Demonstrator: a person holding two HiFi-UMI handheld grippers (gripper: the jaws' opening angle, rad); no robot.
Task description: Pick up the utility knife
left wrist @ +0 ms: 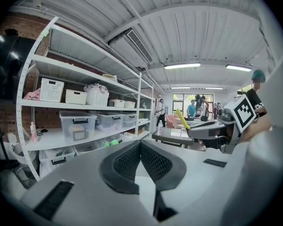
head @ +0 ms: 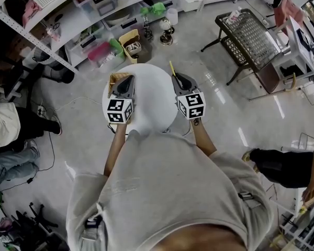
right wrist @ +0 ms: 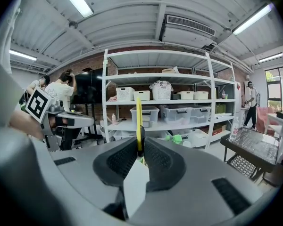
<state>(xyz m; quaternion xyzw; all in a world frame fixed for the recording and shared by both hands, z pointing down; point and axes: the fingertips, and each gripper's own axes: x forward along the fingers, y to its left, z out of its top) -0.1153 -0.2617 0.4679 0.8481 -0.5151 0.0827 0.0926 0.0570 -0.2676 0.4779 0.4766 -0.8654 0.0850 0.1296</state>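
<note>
- right gripper [head: 177,77]: jaws nearly together, clamped on the yellow utility knife [head: 172,68]. The knife sticks out past the fingertips toward 12 o'clock, over the 1 o'clock rim of the round white table [head: 152,106], and looks lifted clear of the top.
- left gripper [head: 126,78]: jaws pressed together, nothing between them. It hovers at the table's 10 o'clock side over a small basket [head: 114,80].
- risk: the grip is on a thin body near one end and most of the length hangs free. A quick swing or wrist roll could pivot the knife in the pads or let it slide out onto the table or floor.
- risk: can't tell if the blade is out, so treat the free end as sharp.
- risk: the two grippers are near each other. A sweep toward 9 o'clock could knock the knife on the left gripper or the basket.
- risk: dipping the nose could tap the knife tip on the table rim and lever it loose.
- room: the table top between the grippers is bare, and straight up looks free.
- edges: shelves [head: 94,14] with bins at 11 to 12 o'clock, well apart.
- edges: black wire table [head: 248,35] at 2 o'clock, a seated person at 9 o'clock and another person at 4 o'clock. Keep the knife over the table.
</note>
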